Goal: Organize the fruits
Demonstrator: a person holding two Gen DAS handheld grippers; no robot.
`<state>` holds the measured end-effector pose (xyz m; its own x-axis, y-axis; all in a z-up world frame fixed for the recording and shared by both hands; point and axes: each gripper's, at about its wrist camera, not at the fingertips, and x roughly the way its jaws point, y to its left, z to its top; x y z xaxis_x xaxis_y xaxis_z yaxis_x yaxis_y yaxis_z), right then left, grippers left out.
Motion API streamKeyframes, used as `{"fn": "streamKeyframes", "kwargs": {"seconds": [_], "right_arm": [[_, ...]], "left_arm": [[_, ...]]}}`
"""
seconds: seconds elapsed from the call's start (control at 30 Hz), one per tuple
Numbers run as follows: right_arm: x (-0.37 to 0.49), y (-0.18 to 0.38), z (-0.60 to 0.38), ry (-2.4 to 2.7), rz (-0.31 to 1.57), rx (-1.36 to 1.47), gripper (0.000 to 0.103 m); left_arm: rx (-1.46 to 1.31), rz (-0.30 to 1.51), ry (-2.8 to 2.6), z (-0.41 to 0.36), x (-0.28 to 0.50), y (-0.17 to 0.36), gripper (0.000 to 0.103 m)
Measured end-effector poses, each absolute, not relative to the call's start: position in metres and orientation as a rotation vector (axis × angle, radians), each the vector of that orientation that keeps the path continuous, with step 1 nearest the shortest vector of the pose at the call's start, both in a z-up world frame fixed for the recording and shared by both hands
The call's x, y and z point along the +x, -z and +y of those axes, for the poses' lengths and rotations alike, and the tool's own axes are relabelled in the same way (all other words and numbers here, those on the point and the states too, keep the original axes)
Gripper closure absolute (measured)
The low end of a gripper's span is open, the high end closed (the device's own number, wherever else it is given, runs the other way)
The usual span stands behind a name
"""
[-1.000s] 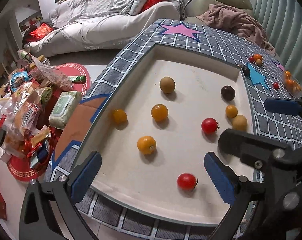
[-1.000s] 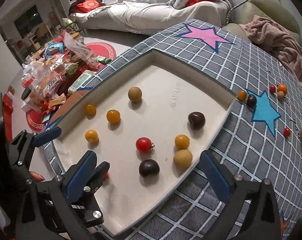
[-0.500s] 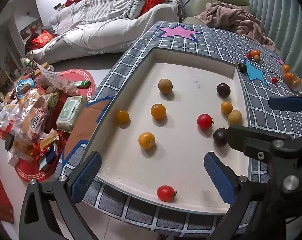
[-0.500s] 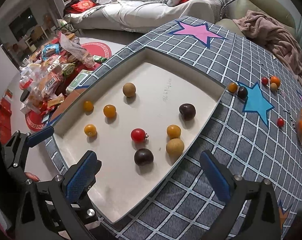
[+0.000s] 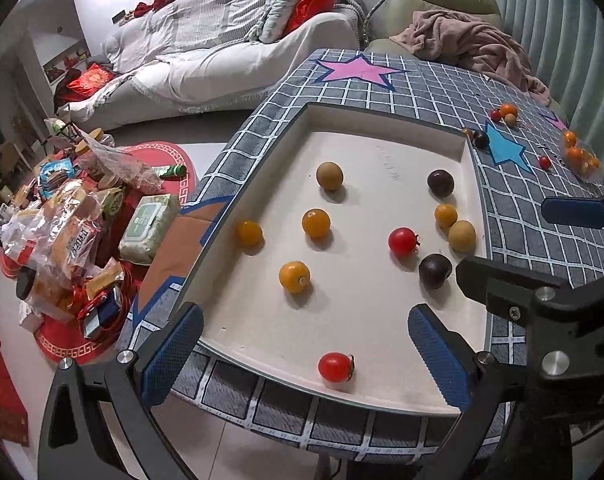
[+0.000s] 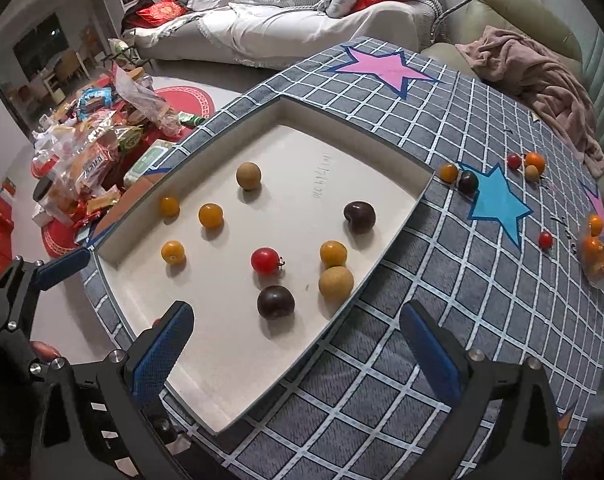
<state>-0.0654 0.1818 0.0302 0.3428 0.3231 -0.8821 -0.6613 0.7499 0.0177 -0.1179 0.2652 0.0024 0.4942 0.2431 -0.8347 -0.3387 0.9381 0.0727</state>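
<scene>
Table (image 6: 441,300): covered by a grey checked cloth with star patches.
Tray (image 5: 385,128): white, sunk into the cloth, holding ten loose fruits.
Left gripper (image 5: 305,348): spread wide, empty, above the tray's near edge by a red tomato (image 5: 335,366).
Right gripper (image 6: 302,344): spread wide, empty, near a dark plum (image 6: 275,301).
Stray fruits (image 6: 531,164): on the cloth beside the blue star.

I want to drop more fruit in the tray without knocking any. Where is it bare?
The tray is bare at its far corner, between the tan fruit and the upper dark plum, and along its near edge below the lower dark plum. The right-hand cluster around the red tomato is crowded.
</scene>
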Motion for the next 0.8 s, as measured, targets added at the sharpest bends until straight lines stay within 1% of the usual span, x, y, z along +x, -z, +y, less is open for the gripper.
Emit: {"fn": "streamKeyframes", "kwargs": {"seconds": [0.8], "right_arm": [[-0.081,-0.041,0.169,-0.683,1.007,-0.359,0.0]], "left_arm": [[-0.075,0.997,-0.371,0.25,-0.127,-0.01,0.0]]}}
